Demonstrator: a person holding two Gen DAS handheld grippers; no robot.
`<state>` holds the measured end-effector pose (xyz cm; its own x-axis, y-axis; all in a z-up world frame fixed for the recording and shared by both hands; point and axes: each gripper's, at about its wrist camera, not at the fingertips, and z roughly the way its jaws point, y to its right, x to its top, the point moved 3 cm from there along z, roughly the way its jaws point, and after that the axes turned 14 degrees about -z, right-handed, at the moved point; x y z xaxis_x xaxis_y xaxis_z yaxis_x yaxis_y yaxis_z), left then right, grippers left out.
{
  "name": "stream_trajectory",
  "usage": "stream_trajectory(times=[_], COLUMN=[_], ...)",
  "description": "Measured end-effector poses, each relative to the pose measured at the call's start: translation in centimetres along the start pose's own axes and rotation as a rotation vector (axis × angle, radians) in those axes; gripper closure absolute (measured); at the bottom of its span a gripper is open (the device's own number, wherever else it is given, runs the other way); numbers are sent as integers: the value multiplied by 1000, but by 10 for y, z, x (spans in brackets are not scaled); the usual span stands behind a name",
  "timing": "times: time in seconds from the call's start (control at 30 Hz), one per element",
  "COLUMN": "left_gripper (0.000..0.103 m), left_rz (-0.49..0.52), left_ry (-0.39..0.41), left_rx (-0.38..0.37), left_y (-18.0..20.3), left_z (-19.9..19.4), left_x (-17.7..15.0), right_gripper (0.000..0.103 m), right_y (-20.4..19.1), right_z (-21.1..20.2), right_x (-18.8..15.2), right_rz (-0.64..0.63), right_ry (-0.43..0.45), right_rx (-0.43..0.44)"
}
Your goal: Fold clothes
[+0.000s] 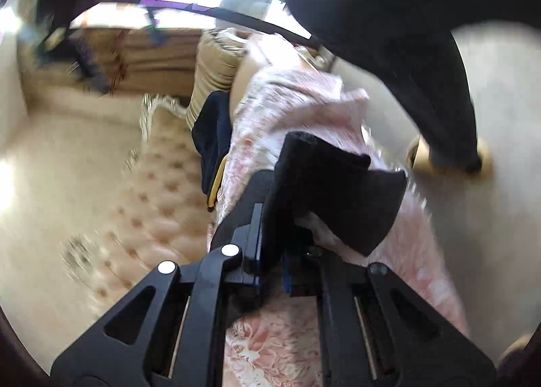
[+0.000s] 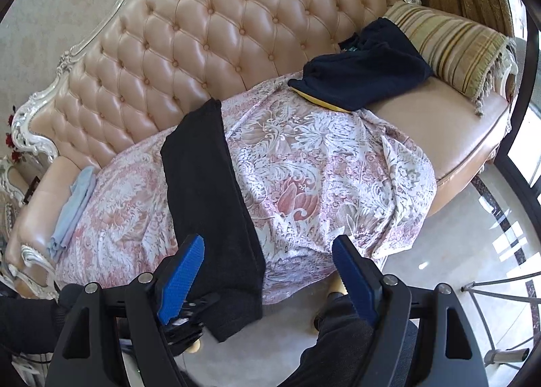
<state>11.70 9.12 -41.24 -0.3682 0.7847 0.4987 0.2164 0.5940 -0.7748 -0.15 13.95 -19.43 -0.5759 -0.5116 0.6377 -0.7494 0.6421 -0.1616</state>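
Note:
A long black garment (image 2: pixel 206 184) lies as a strip across the pink-and-white patterned cover (image 2: pixel 338 167) of the sofa, and its near end hangs off the seat's front edge. My left gripper (image 1: pixel 270 251) is shut on that garment (image 1: pixel 338 190), lifting a folded corner of it above the cover; the picture is blurred. In the right wrist view the left gripper (image 2: pixel 191 316) shows low on the left at the garment's near edge. My right gripper (image 2: pixel 270 280) hangs open above the hanging end, blue pads (image 2: pixel 182 277) wide apart with nothing pressed between them.
A navy garment with a yellow edge (image 2: pixel 365 79) lies by a striped cushion (image 2: pixel 453 48) at the sofa's right end. A folded light blue cloth (image 2: pixel 72 211) rests at the left end. The tufted backrest (image 2: pixel 203 31) rises behind. A person's dark-clothed legs (image 2: pixel 338 336) stand in front.

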Motion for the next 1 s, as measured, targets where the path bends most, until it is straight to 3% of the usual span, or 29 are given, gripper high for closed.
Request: stream_trajectory(times=[0.17, 0.27, 0.43, 0.57, 0.67, 0.8, 0.87, 0.93, 1.0], left_gripper=[92, 92, 92, 92, 92, 92, 92, 92, 92], left_rz=[-160, -267, -592, -924, -1139, -1369, -1515, -1602, -1666], left_ry=[-55, -84, -177, -204, -218, -238, -271, -329, -332], left_rx=[-106, -169, -333, -489, -595, -666, -694, -661, -673], left_y=[-30, -49, -104, -176, -229, -281, -292, -288, -283], left_z=[0, 1, 15, 31, 57, 105, 134, 153, 159], left_x=[17, 24, 25, 14, -13, -73, -117, -154, -173], right_gripper=[22, 22, 22, 22, 21, 21, 21, 21, 21], right_y=[13, 18, 30, 34, 33, 25, 18, 12, 6], right_z=[5, 3, 3, 6, 11, 23, 32, 40, 51], right_x=[-9, -10, -11, -5, 4, 25, 36, 46, 54], right_rz=[97, 110, 131, 136, 125, 97, 77, 58, 39], right_ry=[15, 28, 32, 38, 39, 39, 34, 28, 16], right_rx=[84, 79, 71, 68, 68, 75, 78, 83, 88])
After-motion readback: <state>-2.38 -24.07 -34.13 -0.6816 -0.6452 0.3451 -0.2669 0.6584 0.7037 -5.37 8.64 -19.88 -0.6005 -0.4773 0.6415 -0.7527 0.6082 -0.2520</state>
